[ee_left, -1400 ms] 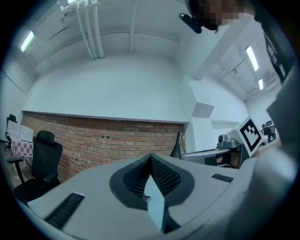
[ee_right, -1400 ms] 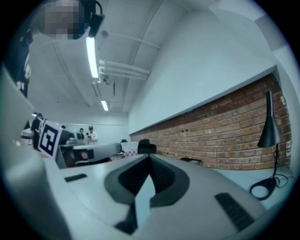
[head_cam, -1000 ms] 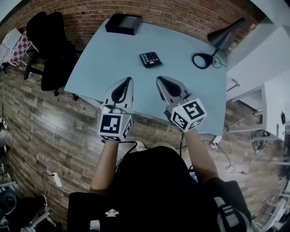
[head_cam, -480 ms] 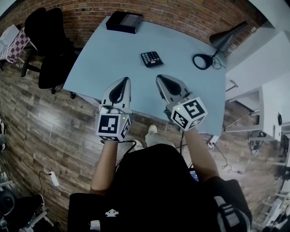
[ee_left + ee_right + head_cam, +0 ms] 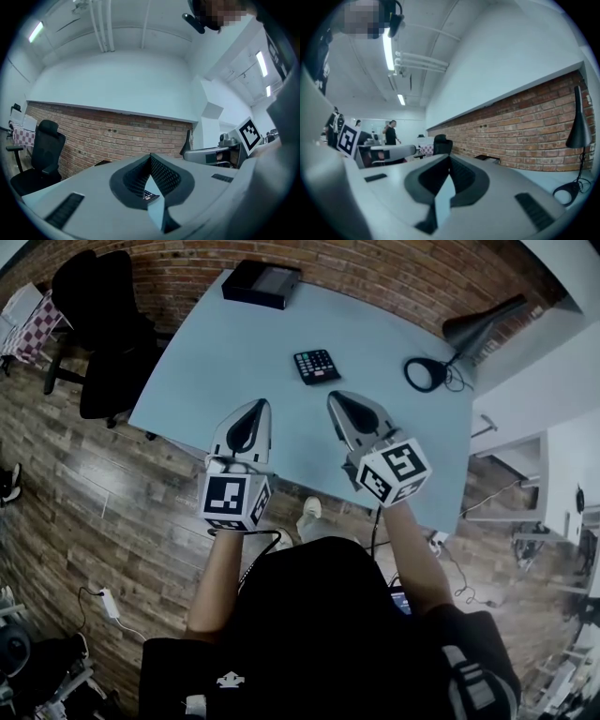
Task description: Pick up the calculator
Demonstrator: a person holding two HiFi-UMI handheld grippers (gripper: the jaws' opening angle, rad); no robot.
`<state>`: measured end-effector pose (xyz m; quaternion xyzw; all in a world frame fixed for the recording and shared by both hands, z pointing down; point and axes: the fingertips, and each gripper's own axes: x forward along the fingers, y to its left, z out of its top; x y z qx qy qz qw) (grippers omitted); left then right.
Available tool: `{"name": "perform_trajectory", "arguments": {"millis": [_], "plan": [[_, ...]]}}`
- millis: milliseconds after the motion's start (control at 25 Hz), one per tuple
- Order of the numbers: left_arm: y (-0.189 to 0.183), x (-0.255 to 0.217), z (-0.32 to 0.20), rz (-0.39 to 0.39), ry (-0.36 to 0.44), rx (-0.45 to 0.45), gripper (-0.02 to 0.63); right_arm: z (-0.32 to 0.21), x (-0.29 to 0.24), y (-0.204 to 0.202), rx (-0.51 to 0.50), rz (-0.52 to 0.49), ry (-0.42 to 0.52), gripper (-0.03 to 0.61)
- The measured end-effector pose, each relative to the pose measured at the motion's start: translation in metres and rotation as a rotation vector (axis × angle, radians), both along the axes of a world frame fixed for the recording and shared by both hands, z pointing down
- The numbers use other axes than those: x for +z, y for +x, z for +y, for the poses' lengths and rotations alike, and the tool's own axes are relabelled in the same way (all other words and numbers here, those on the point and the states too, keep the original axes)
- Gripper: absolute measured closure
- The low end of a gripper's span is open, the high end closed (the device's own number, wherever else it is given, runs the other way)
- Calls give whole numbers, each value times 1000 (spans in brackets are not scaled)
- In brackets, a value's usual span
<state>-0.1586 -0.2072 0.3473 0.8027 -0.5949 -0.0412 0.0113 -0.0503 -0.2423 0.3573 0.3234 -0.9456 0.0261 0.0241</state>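
Calculator (image 5: pixel 316 366) lying untouched on the pale surface (image 5: pixel 216 343)
The left hand-held gripper (image 5: pixel 262 405) and right hand-held gripper (image 5: pixel 336 397) are hovering with jaws pressed together, gripping nothing; the calculator is sitting flat beyond their tips, its key print too small to read.

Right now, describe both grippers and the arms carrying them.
The left gripper and right gripper are light grey, tapered shells with dark ribbed pads inside. Each carries a white cube with black square markers. A black cable trails from the left one. A black top leaves the forearms bare.
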Motion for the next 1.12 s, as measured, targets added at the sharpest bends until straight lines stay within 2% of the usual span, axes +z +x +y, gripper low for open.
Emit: {"name": "perform_trajectory", "arguments": {"millis": [280,520,840,1120], "plan": [[13,0,-33,-13,-11,-18,606,-42,10,12,-25,23,-18,575],[10,8,-56,-31,-46,-70,606,-79,39,11,-79,69,-74,575],[11,23,-87,-61,-104,-122,606,-123,101,13,-162,185,-142,575],[10,40,-101,-81,-163,-165,606,-152,159,19,-193,329,-169,574]]}}
